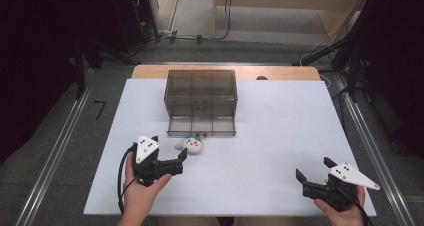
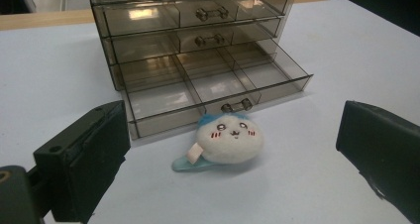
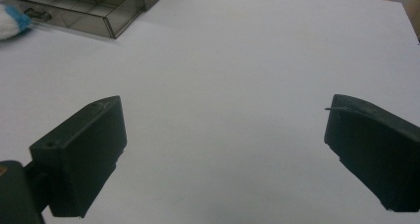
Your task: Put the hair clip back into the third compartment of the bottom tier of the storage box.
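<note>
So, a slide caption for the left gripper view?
Open left gripper faces a plush toy before an open drawer.

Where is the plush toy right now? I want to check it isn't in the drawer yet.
The plush toy lies on the table just before the open bottom drawer, ahead of the open left gripper.

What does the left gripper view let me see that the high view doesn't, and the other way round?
The left gripper view shows the plush toy's face, blush marks and pink tag, plus the handles on the smoky drawer unit's three drawers. The high view shows the person's hands, the right tool open over bare table, and the floor with cables beyond. Both show the toy lying just before the pulled-out bottom drawer, with the left tool open toward it.
</note>
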`<state>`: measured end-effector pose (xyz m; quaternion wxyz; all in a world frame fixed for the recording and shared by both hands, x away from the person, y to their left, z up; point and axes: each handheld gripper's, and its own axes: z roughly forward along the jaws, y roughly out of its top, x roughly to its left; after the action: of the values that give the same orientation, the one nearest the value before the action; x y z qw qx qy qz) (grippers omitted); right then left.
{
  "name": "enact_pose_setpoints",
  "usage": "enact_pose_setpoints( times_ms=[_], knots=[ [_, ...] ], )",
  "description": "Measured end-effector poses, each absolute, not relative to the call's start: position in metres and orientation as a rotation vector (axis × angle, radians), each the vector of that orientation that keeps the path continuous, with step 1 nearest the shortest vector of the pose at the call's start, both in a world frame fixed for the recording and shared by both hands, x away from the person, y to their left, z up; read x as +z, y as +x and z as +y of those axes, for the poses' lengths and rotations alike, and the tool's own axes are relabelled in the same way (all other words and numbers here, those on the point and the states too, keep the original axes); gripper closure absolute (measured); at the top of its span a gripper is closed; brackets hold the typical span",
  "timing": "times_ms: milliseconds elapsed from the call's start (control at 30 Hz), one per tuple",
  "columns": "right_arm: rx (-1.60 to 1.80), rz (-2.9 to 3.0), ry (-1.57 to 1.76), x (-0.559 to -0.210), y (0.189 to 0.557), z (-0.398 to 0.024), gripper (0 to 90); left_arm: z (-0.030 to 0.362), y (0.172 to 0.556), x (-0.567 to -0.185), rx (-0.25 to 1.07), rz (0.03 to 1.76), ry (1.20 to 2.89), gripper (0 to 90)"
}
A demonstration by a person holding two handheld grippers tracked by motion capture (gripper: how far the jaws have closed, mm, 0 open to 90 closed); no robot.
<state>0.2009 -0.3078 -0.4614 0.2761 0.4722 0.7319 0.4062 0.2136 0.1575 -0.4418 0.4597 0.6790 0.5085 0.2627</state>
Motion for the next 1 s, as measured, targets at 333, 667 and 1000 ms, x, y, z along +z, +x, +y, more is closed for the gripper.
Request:
enact_pose_setpoints(
  times_ms=[333, 667, 1000],
  knots=[
    [1.092, 1.969, 1.268, -0.462, 0.201, -0.308, 1.5, 0.147, 0.224, -0.445, 0.620, 1.276, 1.704, 1.1],
    [1.090, 1.972, 1.270, -0.463, 0.202, -0.308, 1.5, 0.136, 0.235, -0.451, 0.599, 1.304, 1.728, 1.1],
    [1.092, 1.975, 1.266, -0.463, 0.202, -0.310, 1.5, 0.128, 0.245, -0.459, 0.572, 1.332, 1.751, 1.9]
  ],
)
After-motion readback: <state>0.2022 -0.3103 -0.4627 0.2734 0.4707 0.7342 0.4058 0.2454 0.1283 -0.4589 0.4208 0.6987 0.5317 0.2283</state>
